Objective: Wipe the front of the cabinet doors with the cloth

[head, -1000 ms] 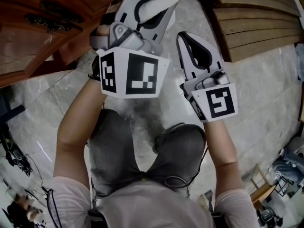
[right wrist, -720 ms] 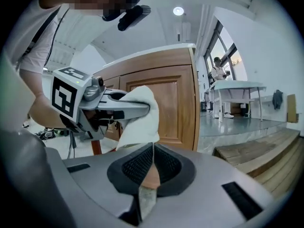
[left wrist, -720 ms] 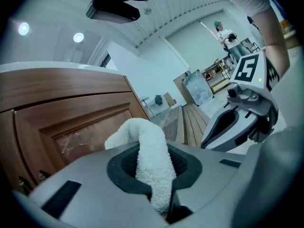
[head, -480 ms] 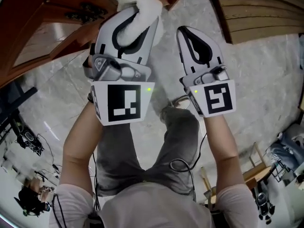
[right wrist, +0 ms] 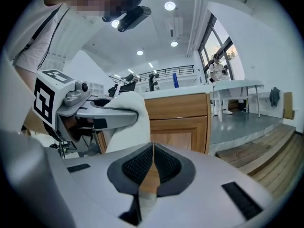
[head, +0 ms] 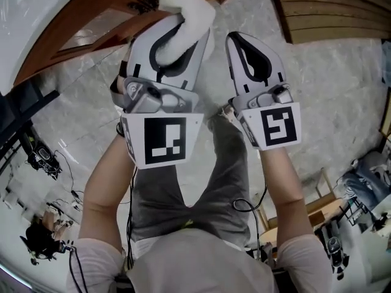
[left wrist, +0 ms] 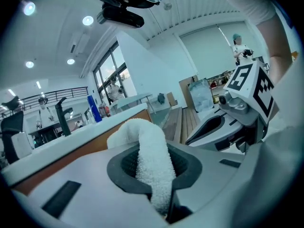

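Note:
A white fluffy cloth [head: 183,8] sticks out of my left gripper [head: 173,38], whose jaws are shut on it; in the left gripper view the cloth [left wrist: 151,160] runs up between the dark pads. The wooden cabinet [head: 98,23] with its ornate door handle [head: 142,3] lies just ahead of the cloth at the upper left of the head view. My right gripper [head: 249,49] hangs beside the left one, shut with nothing between its jaws. In the right gripper view the cabinet doors [right wrist: 178,122] face me, with the cloth [right wrist: 128,122] to the left.
A grey marble floor [head: 330,102] lies below. Wooden steps [head: 333,11] run along the upper right. The cabinet carries a white countertop [right wrist: 190,90]. Chairs and gear stand at the lower right [head: 330,212] and lower left [head: 36,157]. People stand far off in the hall.
The person has risen from a crouch. Both grippers have lifted away from the lower cabinet door, and the cloth now sits near the cabinet's upper edge.

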`<control>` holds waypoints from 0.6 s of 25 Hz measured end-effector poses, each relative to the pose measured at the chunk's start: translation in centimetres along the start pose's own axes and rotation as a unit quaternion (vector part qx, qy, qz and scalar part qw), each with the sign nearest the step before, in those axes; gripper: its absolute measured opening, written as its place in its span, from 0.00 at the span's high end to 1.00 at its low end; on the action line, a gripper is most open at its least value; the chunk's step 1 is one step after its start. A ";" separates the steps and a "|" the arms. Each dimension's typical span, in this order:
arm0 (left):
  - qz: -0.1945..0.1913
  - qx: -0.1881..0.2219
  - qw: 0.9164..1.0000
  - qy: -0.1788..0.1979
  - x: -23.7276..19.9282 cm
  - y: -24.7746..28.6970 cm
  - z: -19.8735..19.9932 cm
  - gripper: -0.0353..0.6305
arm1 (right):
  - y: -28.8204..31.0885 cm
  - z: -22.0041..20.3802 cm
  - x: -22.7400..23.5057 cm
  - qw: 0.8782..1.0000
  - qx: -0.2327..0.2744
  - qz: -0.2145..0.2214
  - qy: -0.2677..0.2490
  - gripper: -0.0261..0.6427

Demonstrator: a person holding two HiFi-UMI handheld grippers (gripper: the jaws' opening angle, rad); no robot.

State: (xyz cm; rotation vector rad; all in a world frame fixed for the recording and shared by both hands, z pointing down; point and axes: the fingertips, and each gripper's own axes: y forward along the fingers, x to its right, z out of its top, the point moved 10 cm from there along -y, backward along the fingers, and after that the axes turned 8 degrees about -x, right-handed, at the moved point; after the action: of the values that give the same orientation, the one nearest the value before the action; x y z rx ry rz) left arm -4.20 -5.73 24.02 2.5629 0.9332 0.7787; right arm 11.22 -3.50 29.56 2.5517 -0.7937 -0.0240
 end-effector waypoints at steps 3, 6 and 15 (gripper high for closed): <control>0.009 -0.002 1.000 -0.009 -0.9 -2.6 2.8 0.84 | -2.2 2.9 -1.2 1.000 -0.001 0.006 -0.006 0.90; 0.025 -0.001 0.999 -0.021 -2.1 -5.1 5.4 0.84 | -3.8 5.6 -2.2 1.000 -0.003 0.014 -0.015 0.90; 0.050 -0.004 0.998 -0.044 -5.6 -12.8 13.0 0.84 | -9.3 15.0 -4.4 0.999 0.002 0.011 -0.033 0.90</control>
State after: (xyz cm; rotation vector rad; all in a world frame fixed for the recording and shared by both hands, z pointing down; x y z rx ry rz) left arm -6.59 -1.13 5.61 2.6305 0.7785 0.6870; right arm 10.19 -0.78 11.63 2.5572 -0.8483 -0.1005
